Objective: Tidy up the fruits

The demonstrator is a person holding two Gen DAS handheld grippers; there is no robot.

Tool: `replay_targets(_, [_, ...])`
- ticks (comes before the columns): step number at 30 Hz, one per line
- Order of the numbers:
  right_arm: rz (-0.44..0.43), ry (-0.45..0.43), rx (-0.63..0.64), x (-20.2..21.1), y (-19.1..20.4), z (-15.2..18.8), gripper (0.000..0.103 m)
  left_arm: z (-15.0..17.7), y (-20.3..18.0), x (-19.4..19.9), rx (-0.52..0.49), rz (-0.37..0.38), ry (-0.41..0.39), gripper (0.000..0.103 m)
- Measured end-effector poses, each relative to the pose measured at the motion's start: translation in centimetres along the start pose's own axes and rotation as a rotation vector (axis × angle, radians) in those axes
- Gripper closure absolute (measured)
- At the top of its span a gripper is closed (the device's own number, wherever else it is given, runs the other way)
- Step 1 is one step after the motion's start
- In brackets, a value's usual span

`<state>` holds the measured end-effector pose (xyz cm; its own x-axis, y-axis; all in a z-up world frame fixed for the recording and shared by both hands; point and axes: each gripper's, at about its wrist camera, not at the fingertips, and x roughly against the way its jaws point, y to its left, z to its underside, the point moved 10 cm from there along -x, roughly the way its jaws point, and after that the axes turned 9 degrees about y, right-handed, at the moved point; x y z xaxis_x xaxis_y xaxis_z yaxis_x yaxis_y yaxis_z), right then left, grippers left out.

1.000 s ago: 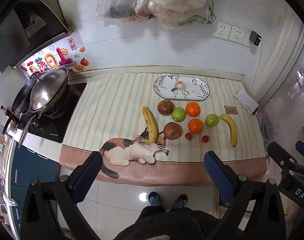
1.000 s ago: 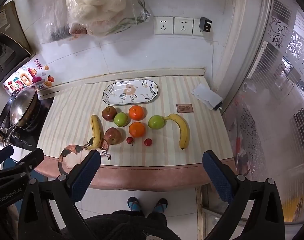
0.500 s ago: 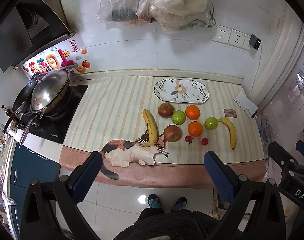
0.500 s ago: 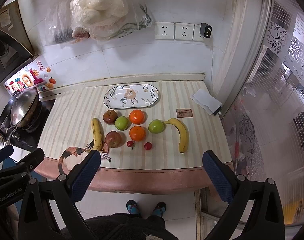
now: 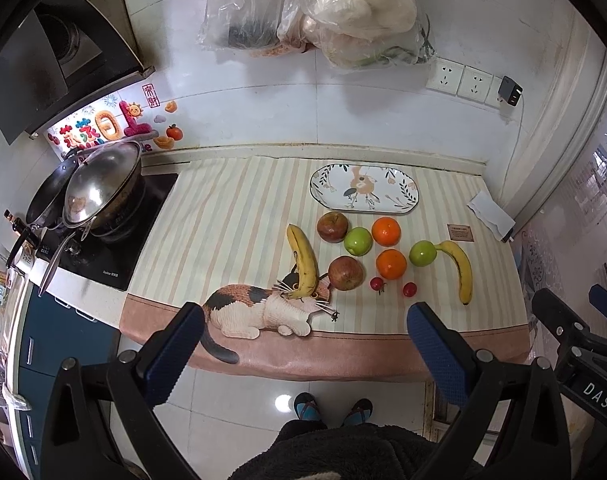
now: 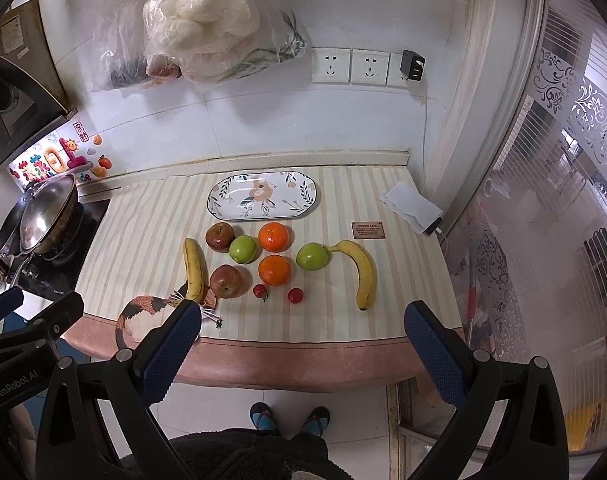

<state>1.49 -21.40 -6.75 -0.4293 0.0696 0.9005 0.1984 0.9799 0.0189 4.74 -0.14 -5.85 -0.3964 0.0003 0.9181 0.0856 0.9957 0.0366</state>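
On a striped cloth lie two bananas [image 5: 303, 262] [image 6: 363, 272], two red apples [image 5: 332, 227] [image 6: 226, 281], two green apples [image 5: 358, 241] [image 6: 312, 256], two oranges [image 5: 386, 231] [image 6: 274, 269] and two small red tomatoes [image 5: 377, 284] [image 6: 296, 295]. A flowered oval plate [image 5: 363, 194] [image 6: 263, 195] stands empty behind them. My left gripper [image 5: 303, 354] and my right gripper [image 6: 303, 350] are both open and empty, held high over the floor in front of the counter.
A stove with a wok and pan [image 5: 99, 196] stands left of the cloth. Plastic bags [image 6: 199, 40] hang on the tiled wall. Sockets with a charger [image 6: 411, 66] are at the right. A phone under white paper [image 6: 413, 206] lies by the right edge. My feet [image 5: 331, 408] show below.
Both views have drifted slightly downward, so the counter and fruit sit a little lower in frame. Both grippers stay open. Nothing on the counter has moved.
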Motion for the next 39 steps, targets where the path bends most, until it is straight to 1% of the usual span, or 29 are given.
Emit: replay_targets(39, [-0.005,-0.014,0.005,0.28,0.66,-0.05,0.000,0.18,0.63,0.31,0.014,0.006,-0.013,0.000])
